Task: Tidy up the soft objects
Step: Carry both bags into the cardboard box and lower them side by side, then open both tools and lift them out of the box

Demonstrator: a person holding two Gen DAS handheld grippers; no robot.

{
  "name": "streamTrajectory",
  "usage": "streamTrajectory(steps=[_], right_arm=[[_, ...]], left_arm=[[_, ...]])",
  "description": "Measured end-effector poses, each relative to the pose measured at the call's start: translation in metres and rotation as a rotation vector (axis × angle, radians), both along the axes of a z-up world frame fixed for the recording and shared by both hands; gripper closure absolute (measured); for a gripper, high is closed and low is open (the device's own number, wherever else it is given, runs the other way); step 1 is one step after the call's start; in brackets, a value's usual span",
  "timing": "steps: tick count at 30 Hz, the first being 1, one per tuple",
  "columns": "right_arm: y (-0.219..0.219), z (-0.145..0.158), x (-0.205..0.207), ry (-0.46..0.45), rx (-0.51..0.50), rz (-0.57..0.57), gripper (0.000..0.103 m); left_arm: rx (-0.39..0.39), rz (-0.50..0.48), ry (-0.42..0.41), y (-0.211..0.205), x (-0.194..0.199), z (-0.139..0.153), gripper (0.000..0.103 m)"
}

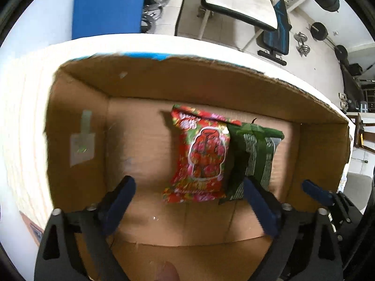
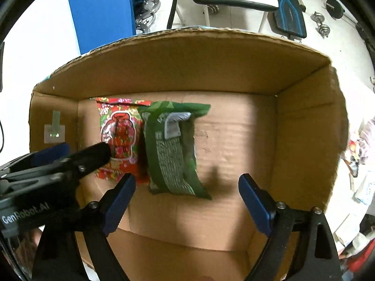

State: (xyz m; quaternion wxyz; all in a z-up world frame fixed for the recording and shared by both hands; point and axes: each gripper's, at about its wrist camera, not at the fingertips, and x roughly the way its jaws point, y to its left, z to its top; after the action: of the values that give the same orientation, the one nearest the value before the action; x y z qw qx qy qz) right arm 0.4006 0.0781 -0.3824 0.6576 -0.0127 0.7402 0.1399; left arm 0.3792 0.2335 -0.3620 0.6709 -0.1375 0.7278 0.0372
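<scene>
While both grippers hover over the open box, left gripper spread wide and empty, right gripper likewise apart, red packet and green packet touching on the box floor, nearer its left wall.

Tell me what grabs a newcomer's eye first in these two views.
The red snack packet and the green snack packet lie side by side, edges overlapping, on the floor of an open cardboard box. Above them hang the left gripper and right gripper, both open and empty.
</scene>
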Motion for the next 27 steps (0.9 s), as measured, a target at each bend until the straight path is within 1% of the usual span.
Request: streamTrajectory(steps=[2,4,8,15,20,23,27], right_arm=[[-0.001,0.006,-0.006,-0.019,-0.021,0.015,0.0],[-0.002,0.01,-0.01,-0.032,-0.034,0.027,0.0],[-0.008,0.024,-0.031,-0.049,-0.045,0.034,0.0],[-0.024,0.06,-0.075,-0.143,-0.046,0.013,0.0],[-0.031,0.084,-0.104,-0.222,-0.056,0.012,0.0],[-0.038,0.105,-0.122,-0.259,-0.04,0.009,0.0],[-0.043,0.125,-0.137,-0.284,0.003,0.0,0.0]], left_arm=[[0.024,0.001,-0.02,0.0,-0.011,0.007,0.006],[0.045,-0.003,-0.036,0.0,-0.026,0.014,0.006],[0.062,-0.001,-0.081,0.002,-0.051,0.029,0.006],[0.103,-0.027,-0.192,0.001,-0.098,0.067,0.006],[0.105,-0.033,-0.258,-0.009,-0.123,0.089,0.006],[0.116,-0.04,-0.294,-0.017,-0.133,0.108,0.006],[0.132,-0.053,-0.335,-0.031,-0.144,0.133,0.006]])
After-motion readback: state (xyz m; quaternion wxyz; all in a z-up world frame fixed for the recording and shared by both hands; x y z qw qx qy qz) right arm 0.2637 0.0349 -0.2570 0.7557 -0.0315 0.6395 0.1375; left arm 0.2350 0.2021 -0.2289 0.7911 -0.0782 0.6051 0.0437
